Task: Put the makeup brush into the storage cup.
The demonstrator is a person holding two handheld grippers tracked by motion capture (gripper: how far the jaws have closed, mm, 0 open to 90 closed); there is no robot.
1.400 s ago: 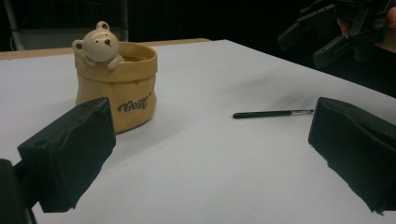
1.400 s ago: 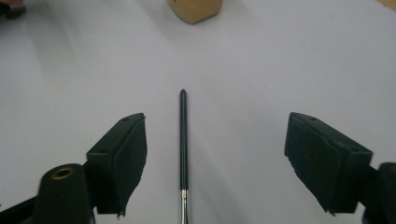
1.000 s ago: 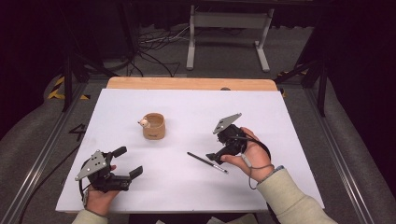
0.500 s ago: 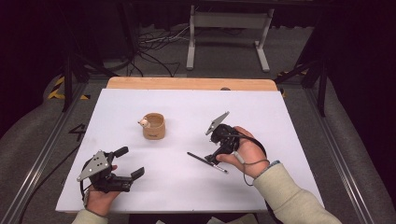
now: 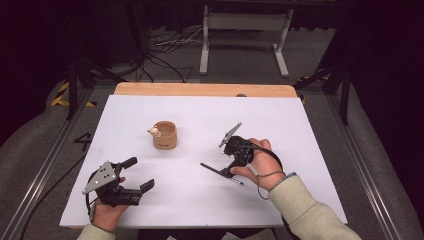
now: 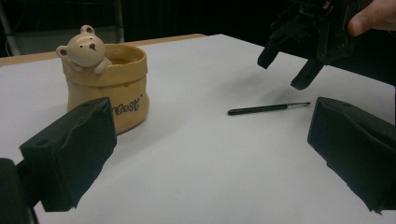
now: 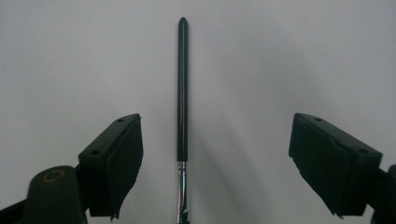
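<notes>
A thin black paintbrush (image 5: 219, 172) with a metal ferrule lies flat on the white table top (image 5: 300, 125). My right gripper (image 5: 231, 164) points down over its ferrule end. In the right gripper view the brush (image 7: 182, 84) runs straight up between the two black jaws of that gripper (image 7: 217, 140). The jaws have just been closing, and both pads still stand apart from the brush. My left gripper (image 5: 139, 174) rests open near the front left with nothing between its jaws. From the left gripper (image 6: 212, 135) I see the brush (image 6: 268, 108) and the right gripper (image 6: 282, 72) above it.
A tan ceramic cup (image 5: 164, 135) with a small bear figure on its rim stands left of centre, close to my left jaw in the left gripper view (image 6: 109, 84). A wooden strip (image 5: 200, 90) borders the far edge. Dark floor, cables and a metal stand lie beyond.
My right gripper has shifted slightly left and tipped down over the brush. The left gripper, the cup and the brush have stayed in place.
</notes>
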